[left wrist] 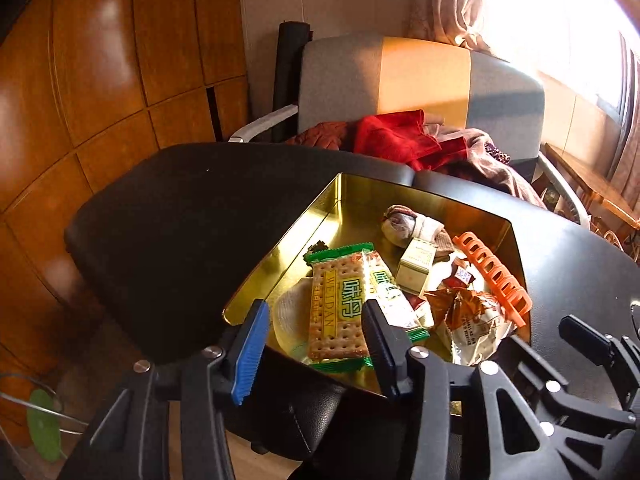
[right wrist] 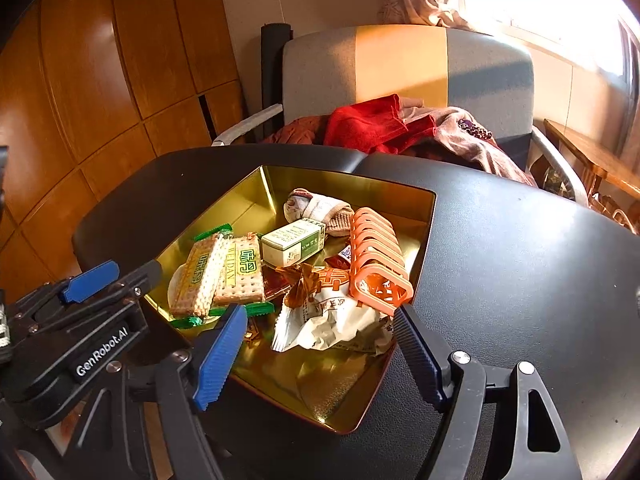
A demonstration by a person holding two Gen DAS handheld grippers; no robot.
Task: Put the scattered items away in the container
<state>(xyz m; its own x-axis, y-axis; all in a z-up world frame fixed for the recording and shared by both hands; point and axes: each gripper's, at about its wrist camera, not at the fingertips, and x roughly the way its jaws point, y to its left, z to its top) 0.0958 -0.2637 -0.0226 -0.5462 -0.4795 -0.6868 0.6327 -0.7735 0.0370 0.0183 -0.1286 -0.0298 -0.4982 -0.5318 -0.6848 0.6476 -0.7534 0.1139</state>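
The gold tin (right wrist: 256,200) sits on the black table (right wrist: 520,264), heaped with cracker packs (right wrist: 236,276), a small box (right wrist: 292,242) and an orange rack (right wrist: 378,260). Only the right view shows its whole rim. The left gripper (left wrist: 316,320) and right gripper (right wrist: 320,340) both gape empty above its near edge.

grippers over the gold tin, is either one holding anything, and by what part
Nothing is held. The left gripper and right gripper both stand open above the gold metal tin, pads touching none of the snacks inside.
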